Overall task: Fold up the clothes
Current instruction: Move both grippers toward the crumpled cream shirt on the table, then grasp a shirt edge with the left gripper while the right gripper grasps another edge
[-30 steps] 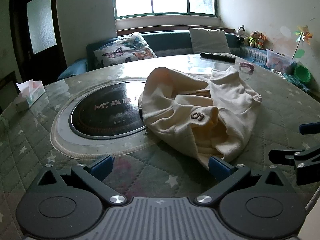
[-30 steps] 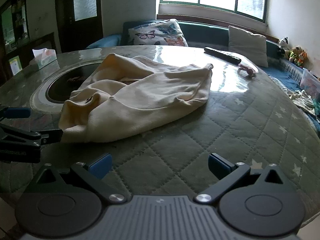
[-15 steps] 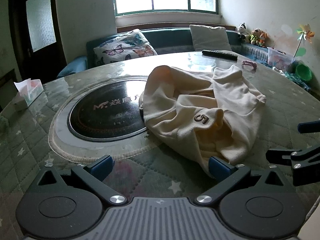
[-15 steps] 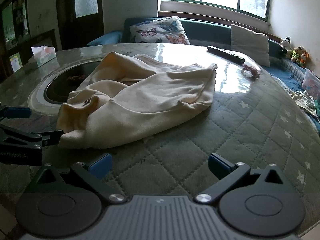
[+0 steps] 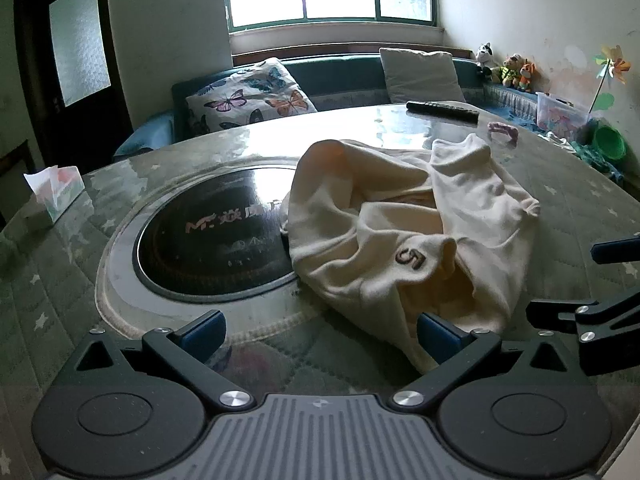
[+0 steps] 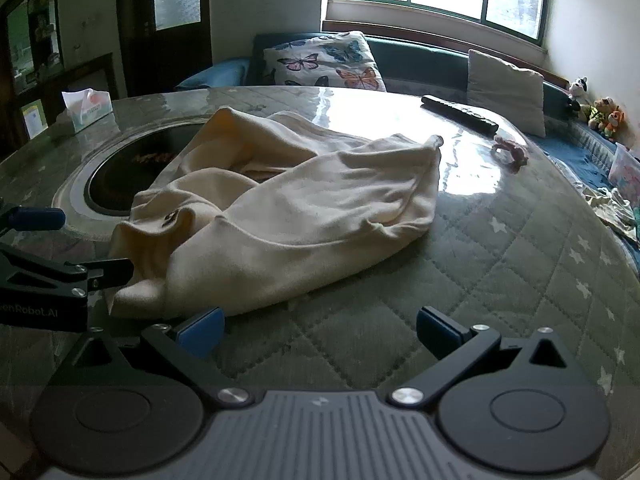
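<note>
Table (image 5: pixel 580 216): a round top under a quilted green star-print cover and glass is taking up most of both views.
Cooktop (image 5: pixel 216 240): a dark round plate is sitting in the middle of the table, its right edge lying under the cloth.
Garment (image 5: pixel 408 236): a cream sweatshirt with a brown "5" patch is lying crumpled on the table, partly over the cooktop, its near hem reaching toward both grippers.
Left gripper (image 5: pixel 320 330): its fingers are standing wide apart and holding nothing; the right blue pad (image 5: pixel 434 334) is sitting just at the garment's near hem, though contact cannot be told.
Right gripper (image 6: pixel 320 330): its fingers are also spread wide and gripping nothing, the left pad (image 6: pixel 202 330) sitting just beside the hem.
Remote (image 6: pixel 460 114): lying on the far side, well apart from the garment.
Tissue box (image 5: pixel 56 192): sitting at the table's left edge.
</note>
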A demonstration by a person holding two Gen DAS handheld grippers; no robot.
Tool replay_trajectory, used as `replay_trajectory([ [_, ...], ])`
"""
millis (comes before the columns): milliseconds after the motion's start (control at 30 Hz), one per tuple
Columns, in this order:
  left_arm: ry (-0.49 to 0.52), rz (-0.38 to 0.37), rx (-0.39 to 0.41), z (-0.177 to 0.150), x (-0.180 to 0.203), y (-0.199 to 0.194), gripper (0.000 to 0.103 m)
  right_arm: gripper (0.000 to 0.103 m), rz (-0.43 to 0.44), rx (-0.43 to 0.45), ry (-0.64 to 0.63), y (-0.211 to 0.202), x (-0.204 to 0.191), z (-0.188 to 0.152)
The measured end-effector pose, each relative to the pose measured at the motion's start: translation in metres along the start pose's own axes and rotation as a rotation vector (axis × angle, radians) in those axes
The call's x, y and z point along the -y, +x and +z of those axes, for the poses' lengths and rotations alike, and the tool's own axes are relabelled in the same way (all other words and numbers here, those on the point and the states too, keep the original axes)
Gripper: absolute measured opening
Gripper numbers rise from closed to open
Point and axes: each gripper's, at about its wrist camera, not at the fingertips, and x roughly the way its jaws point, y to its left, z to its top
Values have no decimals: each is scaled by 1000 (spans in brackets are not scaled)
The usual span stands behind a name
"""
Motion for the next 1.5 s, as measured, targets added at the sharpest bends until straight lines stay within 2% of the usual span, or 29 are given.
replay_trajectory([
  [567,57,18,71,42,-11,6,103,103,-7,40,-14,6,17,35],
  [667,76,20,82,53,-11,15,102,102,-9,41,-7,14,23,44],
  [767,102,18,99,64,-11,24,95,102,-8,41,4,23,31,55],
  [867,137,15,111,75,-10,35,88,96,-8,42,20,34,39,67],
  [1067,204,17,126,97,-7,66,89,91,-3,35,53,62,58,92],
  [1333,239,-49,85,117,-2,112,89,82,-22,33,105,103,87,120],
  [1367,242,-60,80,118,-1,116,88,77,-23,31,114,109,91,123],
  [1433,245,-91,67,119,-1,124,75,71,-18,30,122,118,96,126],
  [1467,243,-111,58,119,-1,126,64,68,-16,29,126,122,99,128],
  [1500,240,-131,50,119,-1,128,46,62,-15,27,130,125,100,128],
])
